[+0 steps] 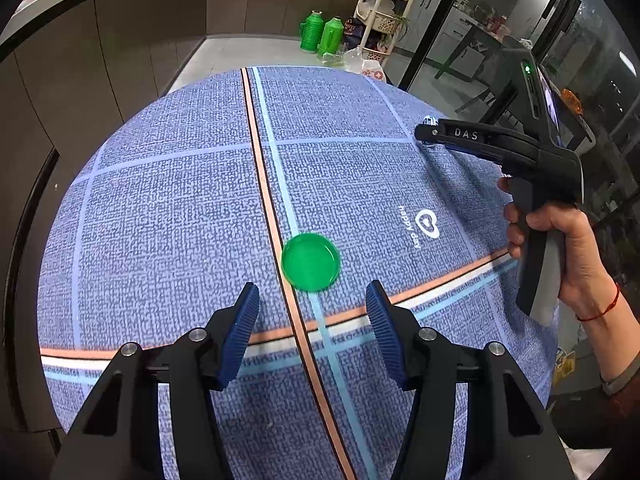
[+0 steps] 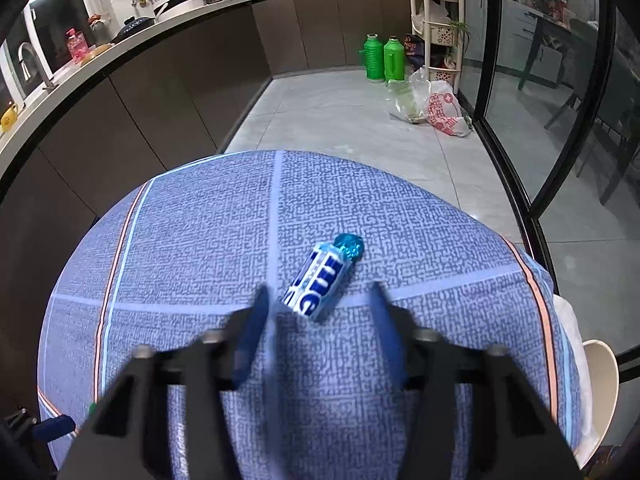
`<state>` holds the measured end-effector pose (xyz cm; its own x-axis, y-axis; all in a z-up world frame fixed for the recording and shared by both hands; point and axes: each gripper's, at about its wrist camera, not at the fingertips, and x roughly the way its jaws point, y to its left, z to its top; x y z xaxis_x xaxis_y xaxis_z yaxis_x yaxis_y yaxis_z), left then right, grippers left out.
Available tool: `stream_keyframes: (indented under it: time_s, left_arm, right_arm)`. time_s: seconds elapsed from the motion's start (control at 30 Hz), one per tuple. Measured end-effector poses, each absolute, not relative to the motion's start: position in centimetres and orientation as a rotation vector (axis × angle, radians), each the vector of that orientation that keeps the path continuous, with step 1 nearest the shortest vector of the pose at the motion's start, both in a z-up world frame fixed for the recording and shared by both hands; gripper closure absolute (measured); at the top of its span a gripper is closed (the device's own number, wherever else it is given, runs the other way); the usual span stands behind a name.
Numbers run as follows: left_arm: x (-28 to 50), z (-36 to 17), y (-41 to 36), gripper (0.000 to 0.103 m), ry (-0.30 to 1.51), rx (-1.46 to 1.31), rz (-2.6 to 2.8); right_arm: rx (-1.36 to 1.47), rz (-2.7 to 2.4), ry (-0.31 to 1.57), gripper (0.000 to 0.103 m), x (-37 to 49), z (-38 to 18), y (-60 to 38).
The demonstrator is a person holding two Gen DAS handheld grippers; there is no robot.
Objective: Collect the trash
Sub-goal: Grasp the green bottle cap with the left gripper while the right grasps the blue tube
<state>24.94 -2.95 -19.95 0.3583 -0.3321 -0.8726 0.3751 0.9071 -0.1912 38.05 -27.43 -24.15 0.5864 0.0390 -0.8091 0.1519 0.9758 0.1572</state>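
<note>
Now, desk [image 1: 168, 208]: nothing looks collected yet; both pieces of trash lie on your blue cloth.
Left hand-held gripper [image 1: 312, 322]: spread, empty, just short of the green lid [image 1: 311, 262].
Right hand-held gripper [image 2: 318, 308]: blurred; nearly pressed together in the left view, at the candy wrapper [image 2: 320, 280], grip unconfirmed.

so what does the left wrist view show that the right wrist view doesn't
Left wrist only: the green lid in full, lying ahead of the open left gripper, and the hand holding the right gripper.
Right wrist only: the candy wrapper at full length, and the counter with pots and a tap.
Both: the blue cloth, the two green flasks on the floor and the white rack.
</note>
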Motion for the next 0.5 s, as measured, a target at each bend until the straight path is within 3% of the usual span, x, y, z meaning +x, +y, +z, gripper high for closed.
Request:
stream_keyframes:
  time_s: [0.03, 0.27, 0.5]
  left_arm:
    - [25.3, -20.0, -3.1, 0.05, 1.119, 0.041, -0.457]
    - [26.8, -21.0, -4.3, 0.057, 1.145, 0.041, -0.48]
    - [27.4, -21.5, -5.8, 0.057, 1.136, 0.098, -0.45]
  right_arm:
    - [0.212, -0.062, 0.946, 0.092, 38.0, -24.2, -27.6]
    - [0.173, 0.053, 0.921, 0.094, 34.4, -22.9, -27.8]
    - [0.142, 0.152, 0.932, 0.094, 28.1, -22.5, -27.1]
